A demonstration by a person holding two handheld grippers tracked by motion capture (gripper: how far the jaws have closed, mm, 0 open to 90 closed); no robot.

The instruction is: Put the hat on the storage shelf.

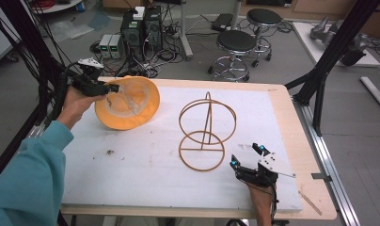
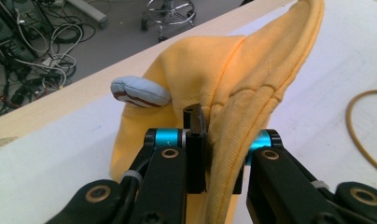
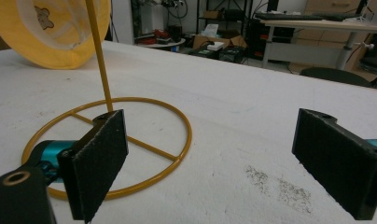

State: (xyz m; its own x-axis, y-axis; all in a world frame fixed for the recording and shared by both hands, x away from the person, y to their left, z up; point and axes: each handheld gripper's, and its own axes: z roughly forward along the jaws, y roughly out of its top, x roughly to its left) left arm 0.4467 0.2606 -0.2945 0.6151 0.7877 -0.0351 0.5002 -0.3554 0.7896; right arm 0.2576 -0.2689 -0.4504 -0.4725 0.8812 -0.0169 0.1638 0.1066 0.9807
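A yellow fabric hat (image 1: 128,102) is held tilted at the table's far left, its white-lined hollow facing the stand. My left gripper (image 1: 112,88) is shut on the hat's brim (image 2: 219,154), which is pinched between the two black jaws. A small blue ear with brown stripes (image 2: 140,92) sticks out of the hat. A gold wire hat stand (image 1: 205,131) rises upright at mid-table, with a round base (image 3: 107,144), a thin post (image 3: 98,51) and a hoop on top. My right gripper (image 1: 247,157) rests open near the front right, just right of the stand's base, nothing between its pads (image 3: 100,161).
White foam sheet (image 1: 146,165) covers the wooden table (image 1: 291,122). Dark specks (image 3: 280,184) lie on the foam in front of the right gripper. Beyond the far edge stand two stools (image 1: 236,44), computer boxes (image 1: 140,26) and cables. A black frame leg (image 1: 329,56) stands at the right.
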